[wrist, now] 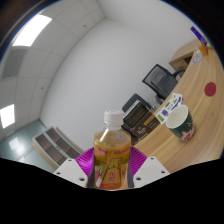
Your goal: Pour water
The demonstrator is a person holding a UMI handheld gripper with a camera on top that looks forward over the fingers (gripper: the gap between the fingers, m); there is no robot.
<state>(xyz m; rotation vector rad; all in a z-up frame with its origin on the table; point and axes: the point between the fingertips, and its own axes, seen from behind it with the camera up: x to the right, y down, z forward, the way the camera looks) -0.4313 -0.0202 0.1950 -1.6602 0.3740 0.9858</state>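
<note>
A clear bottle (111,150) with a white cap, amber drink and an orange-yellow label stands between my fingers, and my gripper (111,168) is shut on it, the purple pads (84,160) pressing both sides. The whole view is tilted, so the bottle leans with the gripper above a wooden table (196,110). A white paper cup (181,122) with a green pattern stands on that table, beyond the fingers to the right of the bottle. The bottle's lower part is hidden behind the gripper body.
Behind the cup lie a small white box (174,101) and other items on the table. Black office chairs (157,77) stand farther back by a white wall. A low cabinet (52,142) is to the left. Ceiling lights (32,30) show overhead.
</note>
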